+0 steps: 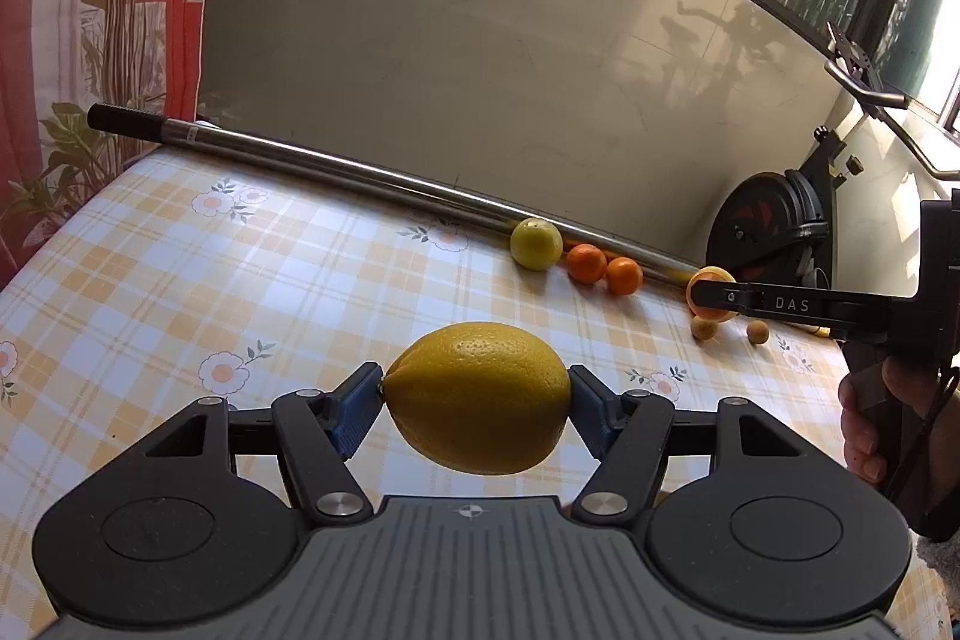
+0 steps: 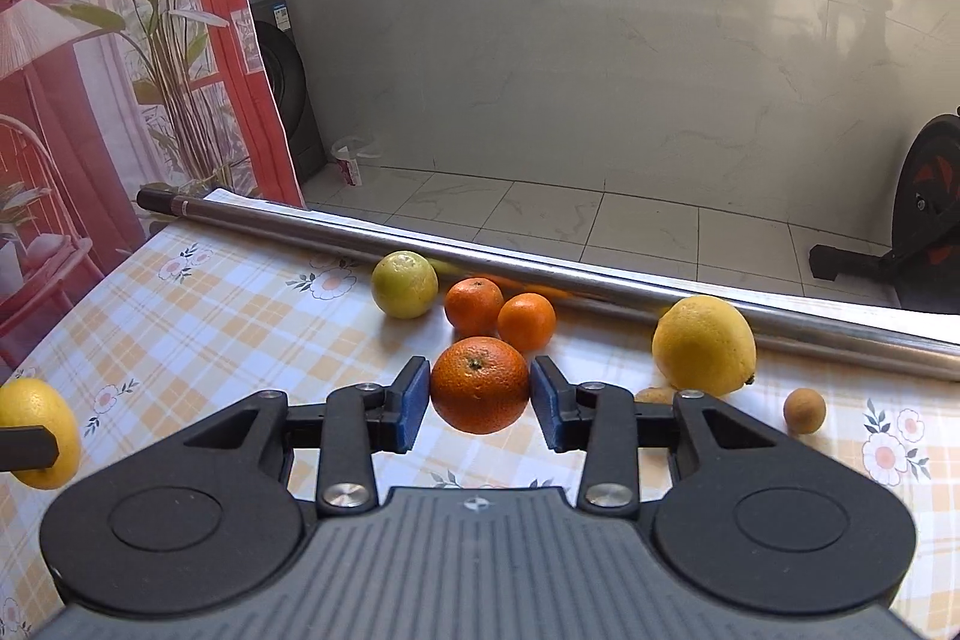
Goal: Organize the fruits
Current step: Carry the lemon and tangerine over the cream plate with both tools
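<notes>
My left gripper (image 1: 477,397) is shut on a large yellow lemon (image 1: 477,397), held above the checked tablecloth (image 1: 240,292). My right gripper (image 2: 480,388) is shut on an orange (image 2: 480,385), just in front of two small oranges (image 2: 474,305) (image 2: 527,321) and a pale yellow-green citrus (image 2: 404,284). Another lemon (image 2: 703,345) lies to the right by the metal pole. Two small brown round fruits (image 2: 804,410) (image 2: 654,395) lie near it. The left-held lemon (image 2: 36,439) shows at the right wrist view's left edge. The right gripper (image 1: 711,301) shows at the left wrist view's right.
A long metal pole (image 2: 540,274) lies along the table's far edge, behind the fruit. Beyond it are a tiled floor, a grey wall and an exercise bike (image 2: 924,232). A printed curtain (image 2: 90,100) hangs at the left.
</notes>
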Available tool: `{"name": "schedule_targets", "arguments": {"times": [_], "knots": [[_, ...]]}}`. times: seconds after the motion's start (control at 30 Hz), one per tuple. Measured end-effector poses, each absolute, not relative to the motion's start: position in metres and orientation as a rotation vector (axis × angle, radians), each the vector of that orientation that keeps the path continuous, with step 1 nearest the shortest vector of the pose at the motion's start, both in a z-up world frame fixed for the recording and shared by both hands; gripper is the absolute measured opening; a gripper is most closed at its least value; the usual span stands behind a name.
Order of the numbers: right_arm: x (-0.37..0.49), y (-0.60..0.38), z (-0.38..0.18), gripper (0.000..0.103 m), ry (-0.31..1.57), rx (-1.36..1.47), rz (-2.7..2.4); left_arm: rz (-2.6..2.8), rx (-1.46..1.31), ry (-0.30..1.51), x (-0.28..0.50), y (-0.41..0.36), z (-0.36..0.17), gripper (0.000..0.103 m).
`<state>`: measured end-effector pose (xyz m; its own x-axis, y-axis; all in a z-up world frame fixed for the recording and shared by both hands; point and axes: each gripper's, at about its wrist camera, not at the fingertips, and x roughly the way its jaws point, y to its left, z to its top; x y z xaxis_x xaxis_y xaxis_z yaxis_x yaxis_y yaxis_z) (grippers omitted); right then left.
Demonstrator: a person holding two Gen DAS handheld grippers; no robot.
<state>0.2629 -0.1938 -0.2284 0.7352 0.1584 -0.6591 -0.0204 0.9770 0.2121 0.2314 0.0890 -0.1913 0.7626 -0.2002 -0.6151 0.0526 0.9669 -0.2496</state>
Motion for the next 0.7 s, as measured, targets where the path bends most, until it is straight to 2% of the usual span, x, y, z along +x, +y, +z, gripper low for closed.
{"name": "schedule_targets", "arguments": {"times": [0.3, 0.7], "knots": [[0.181, -0.198, -0.195, 0.04, 0.688, 0.301, 0.072, -0.195, -0.212, 0.684, 0.199, 0.083, -0.17, 0.069], [0.111, -0.157, -0.177, 0.04, 0.667, 0.274, 0.086, -0.216, -0.168, 0.64, 0.163, 0.091, -0.136, 0.069]]}}
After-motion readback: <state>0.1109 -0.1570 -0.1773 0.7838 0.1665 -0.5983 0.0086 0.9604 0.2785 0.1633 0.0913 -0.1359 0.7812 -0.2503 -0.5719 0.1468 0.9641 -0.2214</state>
